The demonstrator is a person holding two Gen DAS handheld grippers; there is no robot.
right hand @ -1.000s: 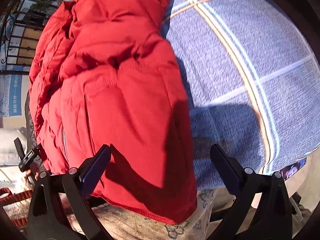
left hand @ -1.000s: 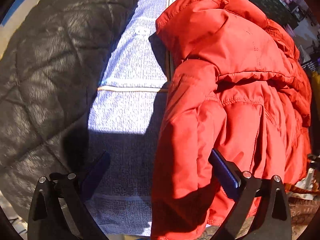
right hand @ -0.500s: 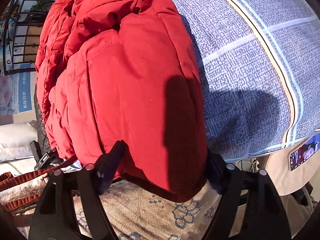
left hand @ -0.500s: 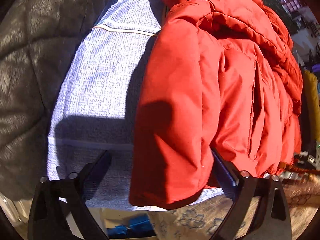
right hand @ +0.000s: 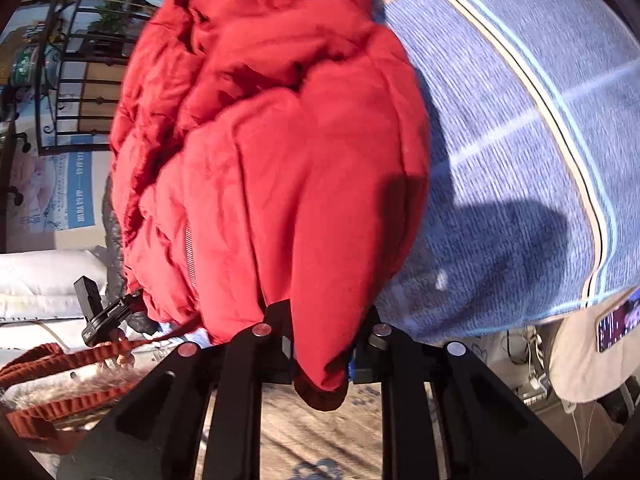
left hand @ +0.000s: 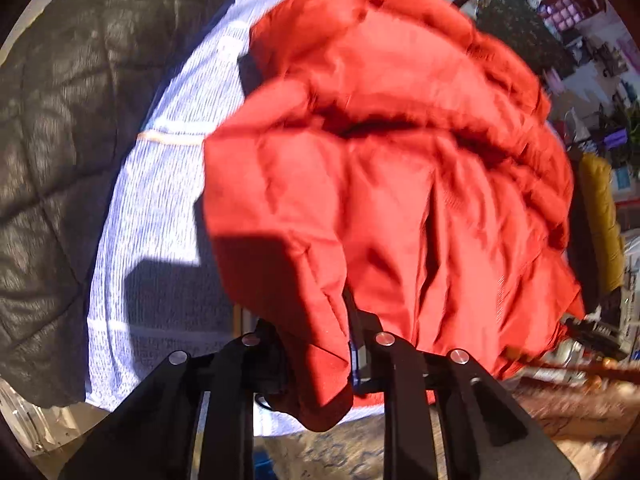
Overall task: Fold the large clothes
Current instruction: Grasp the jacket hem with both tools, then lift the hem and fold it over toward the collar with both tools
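A puffy red jacket point(left hand: 400, 184) lies bunched on a blue-grey patterned blanket point(left hand: 160, 200). In the left wrist view my left gripper point(left hand: 320, 356) is closing on the jacket's near hem, with red fabric pinched between the jaws and a fold hanging below them. The right wrist view shows the same red jacket point(right hand: 280, 160) on the blanket point(right hand: 520, 160). My right gripper point(right hand: 320, 344) is closing on another part of the hem, the fabric squeezed between its jaws. Both hems are lifted slightly off the blanket's edge.
A dark quilted cover point(left hand: 60, 140) lies left of the blanket. A floral rug point(right hand: 320, 440) covers the floor below the edge. An orange-red strap point(right hand: 60, 360) and white pillows point(right hand: 40, 280) lie at the right view's left. A phone point(right hand: 616, 324) shows at the right.
Both grippers went from wide open around the jacket's hem to closed on it. The jacket's near edge has lifted and bunched up, and both views have shifted and blurred.
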